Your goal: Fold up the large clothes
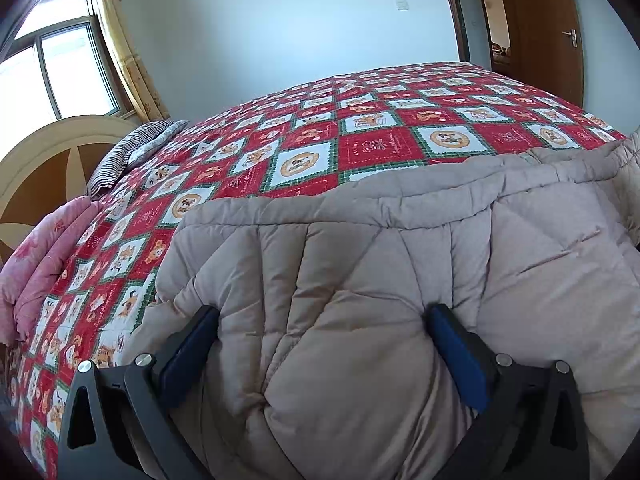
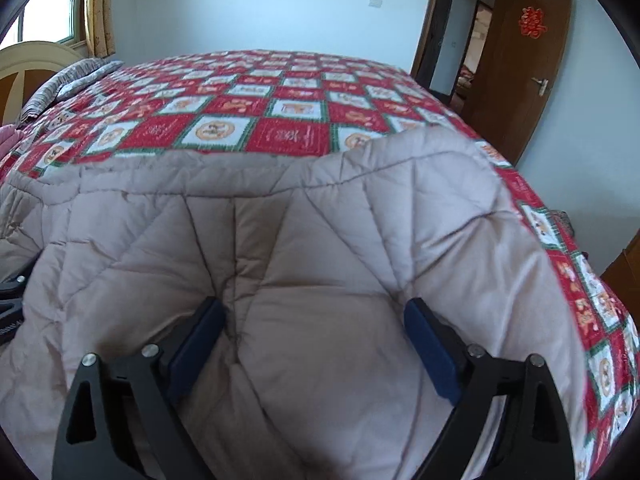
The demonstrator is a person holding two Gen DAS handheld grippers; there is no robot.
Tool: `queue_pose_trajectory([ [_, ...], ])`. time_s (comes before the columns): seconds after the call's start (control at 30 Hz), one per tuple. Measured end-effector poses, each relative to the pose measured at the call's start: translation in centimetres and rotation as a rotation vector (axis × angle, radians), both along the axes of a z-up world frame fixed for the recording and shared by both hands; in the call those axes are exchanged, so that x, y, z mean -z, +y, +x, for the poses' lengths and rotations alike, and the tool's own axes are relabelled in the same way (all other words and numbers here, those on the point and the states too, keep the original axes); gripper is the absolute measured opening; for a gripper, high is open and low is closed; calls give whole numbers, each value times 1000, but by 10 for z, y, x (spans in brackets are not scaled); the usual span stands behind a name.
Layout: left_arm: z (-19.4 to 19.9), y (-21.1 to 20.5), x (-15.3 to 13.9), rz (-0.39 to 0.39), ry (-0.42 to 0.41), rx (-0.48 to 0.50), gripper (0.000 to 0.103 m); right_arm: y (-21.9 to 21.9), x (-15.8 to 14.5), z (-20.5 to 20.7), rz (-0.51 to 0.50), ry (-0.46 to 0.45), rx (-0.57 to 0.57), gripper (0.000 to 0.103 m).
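Clearly beige quilt (image 1: 360,280) lying soft, bulky; left gripper (image 1: 324,320), right gripper (image 2: 316,312) both spread, straddling padding; better pinching at stitched edge.

Your left gripper (image 1: 326,316) and right gripper (image 2: 314,308) show only the finger ends; the bodies are cut off at the bottom edge. The beige quilted garment (image 1: 400,280) also runs out of both pictures, so you cannot tell its full shape.

I see a bed covered in a red checked cartoon-print sheet (image 1: 360,136). A beige quilted garment (image 1: 400,280) lies at its six o'clock edge. A striped pillow (image 1: 132,148) and pink quilt (image 1: 44,260) sit at nine o'clock.
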State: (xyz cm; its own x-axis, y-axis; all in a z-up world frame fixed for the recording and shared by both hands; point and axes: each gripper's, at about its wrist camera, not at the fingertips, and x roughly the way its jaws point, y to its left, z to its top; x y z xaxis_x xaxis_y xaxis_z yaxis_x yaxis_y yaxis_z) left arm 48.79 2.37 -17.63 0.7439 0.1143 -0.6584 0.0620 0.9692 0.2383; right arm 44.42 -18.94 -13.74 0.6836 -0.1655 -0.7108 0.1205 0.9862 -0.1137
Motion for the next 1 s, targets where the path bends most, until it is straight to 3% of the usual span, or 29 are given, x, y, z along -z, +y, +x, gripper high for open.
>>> queue_pose_trajectory([
  [0.1, 0, 1, 0, -4, -2, 0, 102, 18, -34, -41, 59, -139, -35, 94],
  [0.23, -2, 0, -1, 1, -10, -2, 102, 50, -39, -62, 77, -181, -114, 95],
  [0.4, -4, 0, -3, -1, -21, -3, 102, 67, 9, -41, 22, -54, -123, 94],
  [0.57, -3, 1, -2, -6, -17, -3, 102, 68, 30, -36, 9, -54, -119, 99],
  [0.8, -23, 1, -19, 19, -31, -29, 102, 67, 34, -29, 33, -17, -126, 102],
  [1.0, -79, 7, -41, -83, -67, -18, 102, 63, 14, -60, 45, -45, -130, 100],
])
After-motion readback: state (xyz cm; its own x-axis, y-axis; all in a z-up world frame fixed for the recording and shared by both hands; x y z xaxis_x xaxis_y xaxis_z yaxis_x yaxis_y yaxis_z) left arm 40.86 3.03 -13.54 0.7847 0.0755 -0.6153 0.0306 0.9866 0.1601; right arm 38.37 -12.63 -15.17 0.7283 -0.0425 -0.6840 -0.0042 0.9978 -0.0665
